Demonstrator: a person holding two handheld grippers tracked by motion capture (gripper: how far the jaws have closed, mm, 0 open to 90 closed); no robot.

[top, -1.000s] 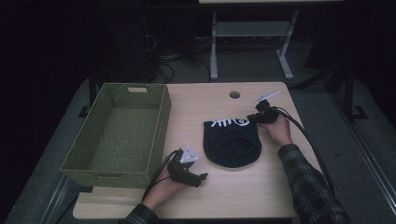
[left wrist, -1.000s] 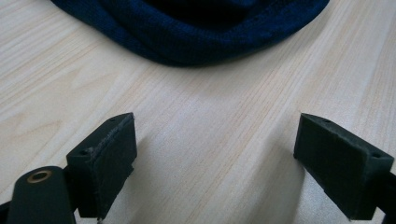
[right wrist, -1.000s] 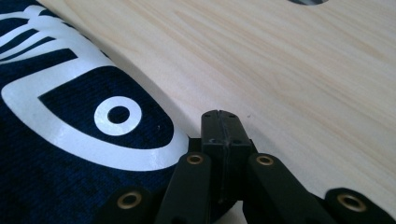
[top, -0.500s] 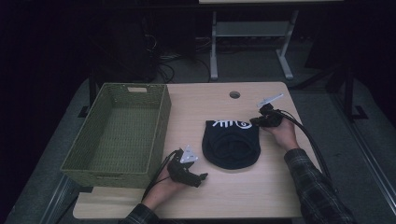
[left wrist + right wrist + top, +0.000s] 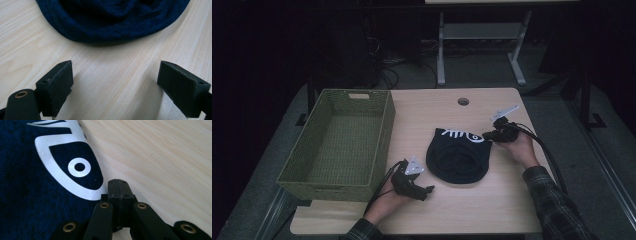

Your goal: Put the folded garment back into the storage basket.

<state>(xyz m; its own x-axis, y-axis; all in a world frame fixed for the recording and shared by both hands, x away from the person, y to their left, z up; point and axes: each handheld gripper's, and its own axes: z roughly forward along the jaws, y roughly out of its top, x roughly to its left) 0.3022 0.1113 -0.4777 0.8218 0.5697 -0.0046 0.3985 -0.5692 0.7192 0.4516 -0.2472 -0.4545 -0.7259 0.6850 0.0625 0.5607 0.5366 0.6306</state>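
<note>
Darkness swallows the room behind my pale wooden table [image 5: 432,115]. At mid-frame my right tongs [image 5: 117,185], pressed together, meet the navy cloth [image 5: 458,156]; left tongs [image 5: 113,82] gape, empty.

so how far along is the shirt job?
Done: the dark shirt lies bunched into a compact bundle on the table. In hand: the right tongs are shut at its printed edge; whether they pinch cloth is unclear. The left tongs wait open, short of it. Left, probably: the basket holds nothing.
</note>
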